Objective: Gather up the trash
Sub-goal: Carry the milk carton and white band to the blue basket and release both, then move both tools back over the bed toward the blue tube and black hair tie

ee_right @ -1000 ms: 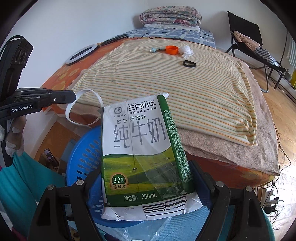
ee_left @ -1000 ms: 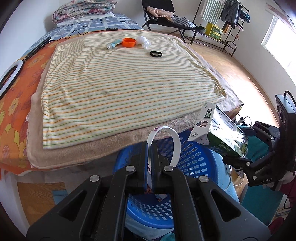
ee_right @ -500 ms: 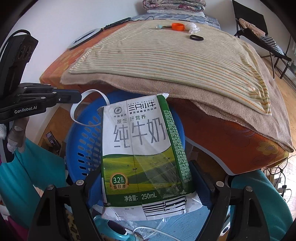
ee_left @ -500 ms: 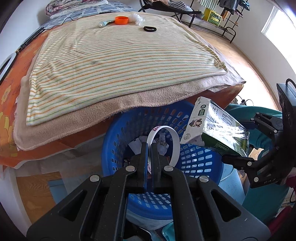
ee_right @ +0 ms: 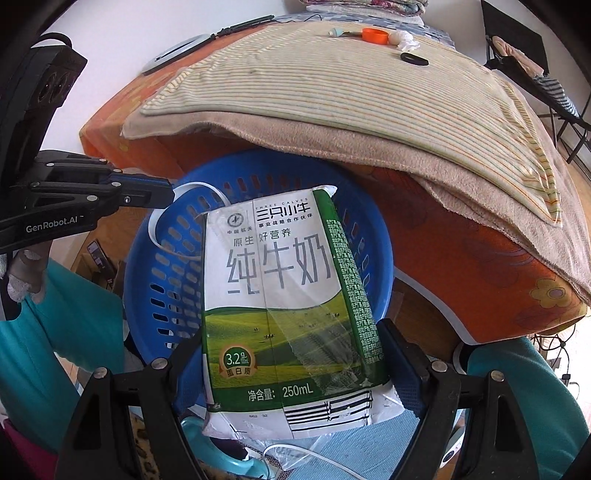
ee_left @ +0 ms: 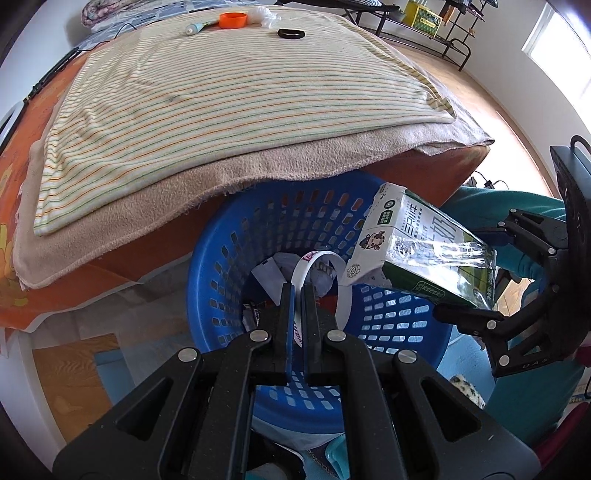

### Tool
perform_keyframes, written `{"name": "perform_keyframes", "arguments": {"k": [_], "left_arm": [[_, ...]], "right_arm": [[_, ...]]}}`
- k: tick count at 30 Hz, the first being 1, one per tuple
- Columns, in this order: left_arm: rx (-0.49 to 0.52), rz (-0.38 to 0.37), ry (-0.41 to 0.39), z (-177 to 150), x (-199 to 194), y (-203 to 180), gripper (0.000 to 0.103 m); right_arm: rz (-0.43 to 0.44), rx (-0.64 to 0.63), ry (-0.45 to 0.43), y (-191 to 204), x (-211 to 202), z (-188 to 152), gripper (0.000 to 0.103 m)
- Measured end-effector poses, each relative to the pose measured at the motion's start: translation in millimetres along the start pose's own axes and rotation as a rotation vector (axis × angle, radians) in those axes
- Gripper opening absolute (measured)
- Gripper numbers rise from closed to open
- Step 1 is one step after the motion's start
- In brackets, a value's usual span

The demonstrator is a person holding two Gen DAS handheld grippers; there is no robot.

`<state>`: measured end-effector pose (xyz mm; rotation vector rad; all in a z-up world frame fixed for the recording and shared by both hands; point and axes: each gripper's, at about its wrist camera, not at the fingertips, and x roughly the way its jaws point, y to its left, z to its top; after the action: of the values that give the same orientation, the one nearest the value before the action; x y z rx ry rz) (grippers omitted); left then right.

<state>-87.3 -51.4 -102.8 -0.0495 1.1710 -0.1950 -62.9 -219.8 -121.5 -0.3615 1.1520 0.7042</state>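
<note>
A blue slotted plastic basket (ee_left: 388,314) stands on the floor against the bed's foot, with crumpled paper in its bottom. My left gripper (ee_left: 298,291) is shut on a looped white paper strip (ee_left: 321,254) and hangs over the basket's inside. My right gripper (ee_right: 291,339) is shut on a flattened green and white milk carton (ee_right: 280,266), its fingers pressing on both side edges. In the left wrist view the carton (ee_left: 424,251) tilts over the basket's right rim. In the right wrist view the left gripper (ee_right: 168,192) holds the strip (ee_right: 201,185) over the basket (ee_right: 155,266).
The bed carries a striped blanket (ee_left: 221,103) over a beige one that overhangs the basket. At its far end lie an orange cap (ee_left: 232,20), a small tube (ee_left: 195,27), a white wad (ee_left: 264,14) and a black ring (ee_left: 290,34). Teal clothing (ee_right: 74,332) flanks the basket.
Both grippers have sunk and tipped downward towards the basket. The basket's inside and its paper contents have come into view. Both grips are unchanged.
</note>
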Motion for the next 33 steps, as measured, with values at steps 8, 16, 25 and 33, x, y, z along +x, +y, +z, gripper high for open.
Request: {"name": "perform_keyframes", "arguments": {"k": [8,16,25,33], "left_arm": [[-0.001,0.015,0.026,-0.7,6.8,0.1,0.001],[-0.008,0.024,0.026,0.8,8.2,1.6,0.036],[-0.012,0.032,0.017,1.5,8.3,0.9,0.057],[-0.02,0.043,0.01,2.3,7.4,2.2,0.065]], "right_arm": [[-0.006,0.008,0.013,0.8,6.2,2.1,0.085],[-0.02,0.01,0.022,0.4,9.2,2.3,0.085],[-0.022,0.04,0.041,-4.8,12.9,4.8,0.088],[-0.028,0.06,0.031,-9.5,11.5,6.2,0.091]]}}
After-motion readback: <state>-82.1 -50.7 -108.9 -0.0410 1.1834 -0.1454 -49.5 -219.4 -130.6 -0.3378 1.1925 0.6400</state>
